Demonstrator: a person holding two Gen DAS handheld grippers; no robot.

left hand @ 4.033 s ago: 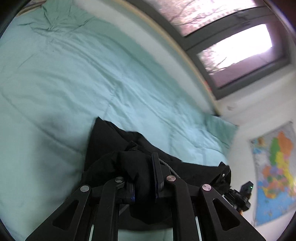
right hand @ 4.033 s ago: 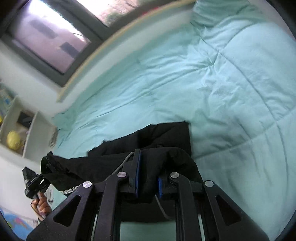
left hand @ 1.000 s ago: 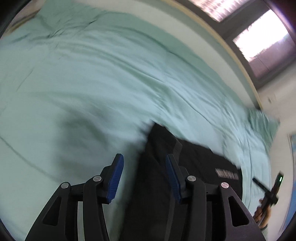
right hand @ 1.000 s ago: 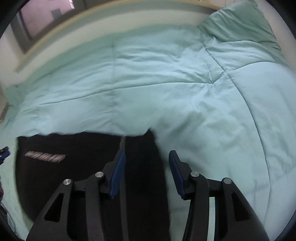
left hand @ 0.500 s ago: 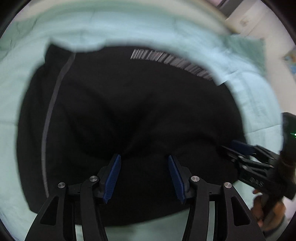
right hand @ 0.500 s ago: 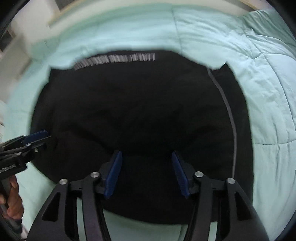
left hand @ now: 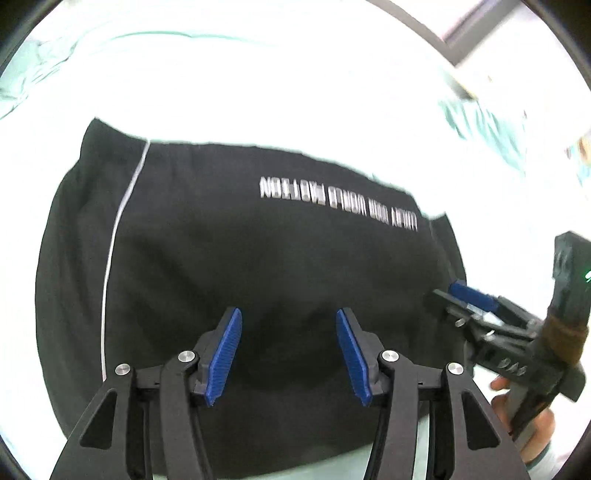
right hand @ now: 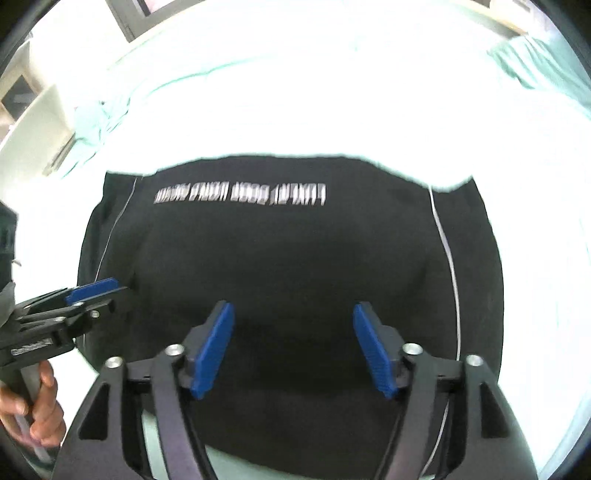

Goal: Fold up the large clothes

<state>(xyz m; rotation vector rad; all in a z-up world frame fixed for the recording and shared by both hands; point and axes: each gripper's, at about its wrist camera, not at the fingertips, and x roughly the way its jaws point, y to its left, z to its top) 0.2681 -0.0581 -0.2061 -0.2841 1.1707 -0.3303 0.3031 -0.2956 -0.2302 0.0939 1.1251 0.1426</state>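
Observation:
A black garment [left hand: 258,251] with thin white side stripes and silver lettering lies folded flat on the mint green bed. It also shows in the right wrist view [right hand: 295,251]. My left gripper [left hand: 288,354] is open and empty, hovering over the garment's near part. My right gripper [right hand: 293,350] is open and empty, also above the near part. The right gripper also shows in the left wrist view [left hand: 454,295] at the garment's right edge. The left gripper also shows in the right wrist view [right hand: 96,291] at the garment's left edge.
The mint green quilt [right hand: 332,110] spreads beyond the garment, overexposed to near white. A window frame [left hand: 454,33] runs along the far side. A white shelf [right hand: 33,122] stands at the far left of the right wrist view.
Four seconds ago both grippers were shut on the bunched garment held above the bed. They have let go; the garment now lies flat. In the last half second both grippers pulled back a little.

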